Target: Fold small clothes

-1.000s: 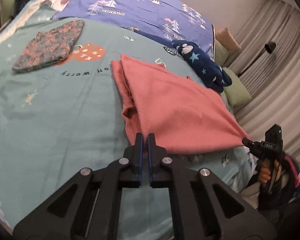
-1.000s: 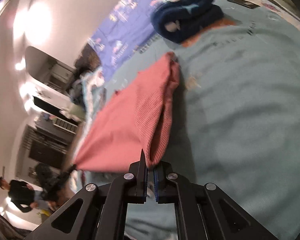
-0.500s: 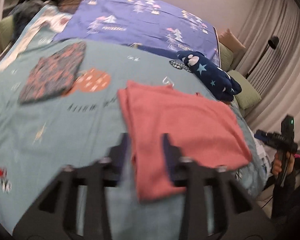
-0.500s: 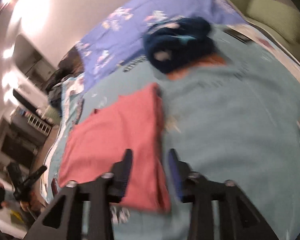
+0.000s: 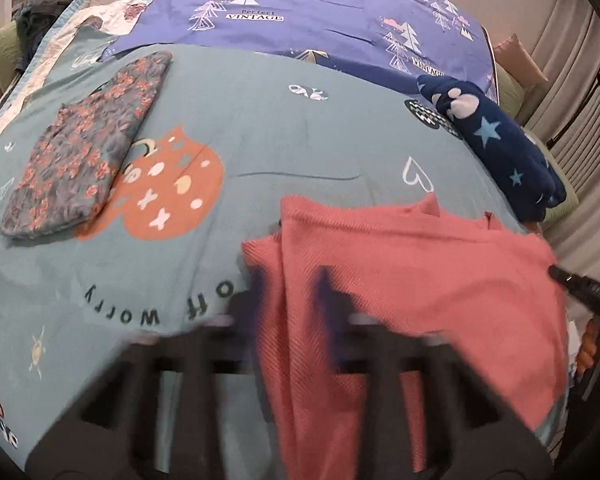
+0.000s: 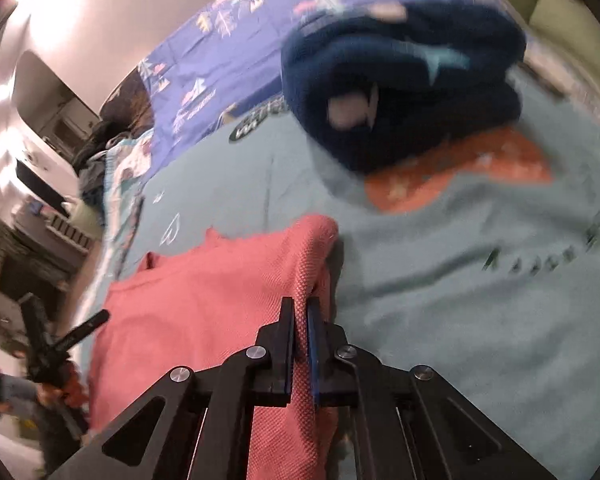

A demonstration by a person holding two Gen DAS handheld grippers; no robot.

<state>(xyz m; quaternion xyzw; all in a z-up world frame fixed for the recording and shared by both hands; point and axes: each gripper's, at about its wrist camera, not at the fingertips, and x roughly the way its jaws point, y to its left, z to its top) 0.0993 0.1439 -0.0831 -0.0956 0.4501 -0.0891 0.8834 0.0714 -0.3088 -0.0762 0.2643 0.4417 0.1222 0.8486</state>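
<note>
on the teal bed cover (image 5: 260, 140) lies the folded pink garment (image 5: 420, 280), near the front edge. right claw (image 6: 299, 320) is pinched tight on the garment's right-hand fold, pink cloth running between its blades. left claw (image 5: 290, 292) is blurred; its jaws have just been closing with the garment's left edge between them, but whether they press the cloth i cannot tell. a floral folded piece (image 5: 84, 152) rests well apart at left, a navy starred bundle (image 5: 496, 140) at right, beyond the garment.
</note>
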